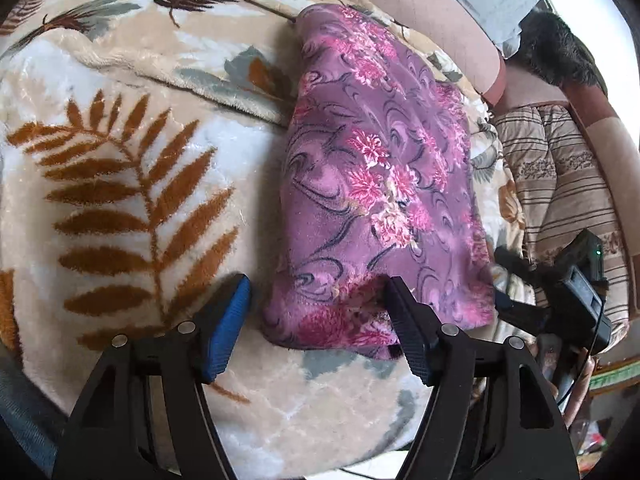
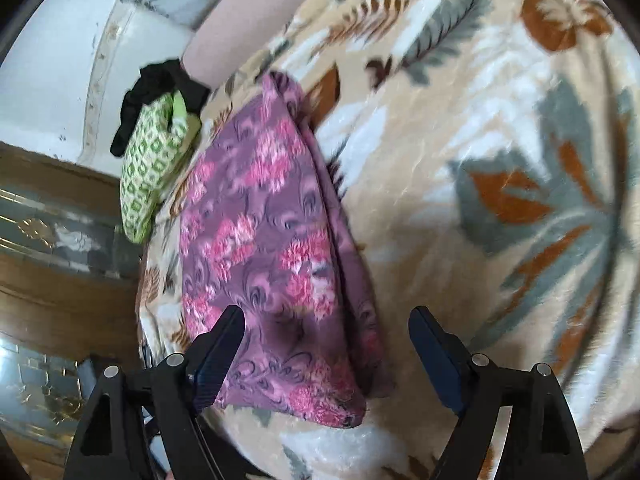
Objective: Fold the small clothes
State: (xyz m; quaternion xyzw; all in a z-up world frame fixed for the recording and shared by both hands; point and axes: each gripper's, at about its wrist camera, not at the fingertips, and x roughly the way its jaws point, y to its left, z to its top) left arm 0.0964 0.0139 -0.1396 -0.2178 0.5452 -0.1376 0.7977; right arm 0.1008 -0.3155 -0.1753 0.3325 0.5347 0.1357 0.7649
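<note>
A purple garment with pink flowers (image 1: 376, 184) lies folded lengthwise on the leaf-patterned blanket (image 1: 132, 168). It also shows in the right wrist view (image 2: 272, 248). My left gripper (image 1: 318, 300) is open, its jaws straddling the garment's near left corner just above it. My right gripper (image 2: 326, 330) is open and empty over the garment's near end, holding nothing. The right gripper's body shows in the left wrist view (image 1: 568, 300), at the garment's right side.
A green-and-white patterned cloth (image 2: 152, 168) and a black cloth (image 2: 160, 84) lie beyond the garment at the blanket's edge. A striped quilt (image 1: 560, 184) and a dark furry item (image 1: 560, 52) lie to the right. The floor (image 2: 52, 264) is below on the left.
</note>
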